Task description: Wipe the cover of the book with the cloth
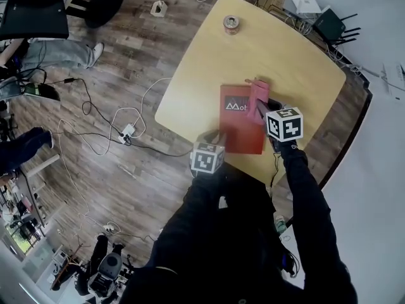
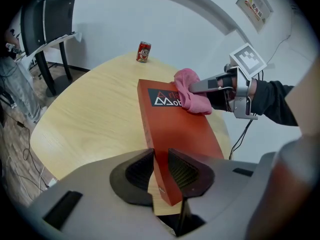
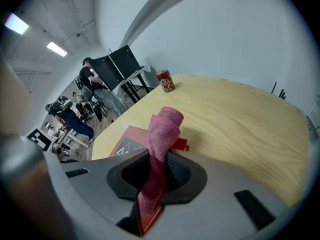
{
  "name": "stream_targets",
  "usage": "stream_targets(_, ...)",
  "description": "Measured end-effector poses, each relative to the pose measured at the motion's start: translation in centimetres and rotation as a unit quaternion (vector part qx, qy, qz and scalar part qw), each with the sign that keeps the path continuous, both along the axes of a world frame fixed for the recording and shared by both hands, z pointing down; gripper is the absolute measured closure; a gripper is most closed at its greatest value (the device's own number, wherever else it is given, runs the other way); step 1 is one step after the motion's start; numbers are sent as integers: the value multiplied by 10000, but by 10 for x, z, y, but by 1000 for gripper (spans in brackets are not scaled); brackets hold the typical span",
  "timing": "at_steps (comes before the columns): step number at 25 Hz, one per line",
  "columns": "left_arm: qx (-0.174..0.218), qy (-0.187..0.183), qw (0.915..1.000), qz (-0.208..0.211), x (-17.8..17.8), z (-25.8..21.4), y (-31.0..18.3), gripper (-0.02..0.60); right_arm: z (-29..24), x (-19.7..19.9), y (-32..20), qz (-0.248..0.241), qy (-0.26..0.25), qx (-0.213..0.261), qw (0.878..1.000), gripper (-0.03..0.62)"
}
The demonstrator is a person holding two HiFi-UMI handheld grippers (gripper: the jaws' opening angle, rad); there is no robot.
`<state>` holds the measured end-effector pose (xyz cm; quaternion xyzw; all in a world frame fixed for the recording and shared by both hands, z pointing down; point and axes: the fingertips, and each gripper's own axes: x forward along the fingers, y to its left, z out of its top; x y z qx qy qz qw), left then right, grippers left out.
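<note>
A red book point(image 1: 242, 126) with a black title band lies on the round wooden table point(image 1: 291, 62). My left gripper point(image 2: 160, 170) is shut on the book's near corner point(image 2: 165, 179). A pink cloth point(image 2: 191, 95) rests on the book's far end, over the title band. My right gripper point(image 3: 159, 173) is shut on that cloth point(image 3: 161, 143), which sticks up from between its jaws. In the head view the cloth point(image 1: 258, 100) lies at the book's upper right corner, with the right gripper point(image 1: 264, 111) just behind it.
A red drink can point(image 1: 231, 24) stands at the table's far side, also seen as the can point(image 2: 143, 52) in the left gripper view and the can point(image 3: 165, 80) in the right one. Cables point(image 1: 114, 116) trail on the wooden floor. Office chairs point(image 1: 38, 8) stand to the left.
</note>
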<state>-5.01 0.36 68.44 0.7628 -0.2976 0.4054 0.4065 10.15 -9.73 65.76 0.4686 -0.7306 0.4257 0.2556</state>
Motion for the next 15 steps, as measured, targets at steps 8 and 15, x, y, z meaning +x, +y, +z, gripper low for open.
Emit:
stream_targets(8, -25, 8, 10000, -36, -1, 0, 0, 469, -10, 21, 10, 85, 96, -3, 9999, 520)
stream_targets(15, 6, 10, 10000, -65, 1, 2, 0, 469, -44, -15, 13, 10, -597, 217, 9980, 519)
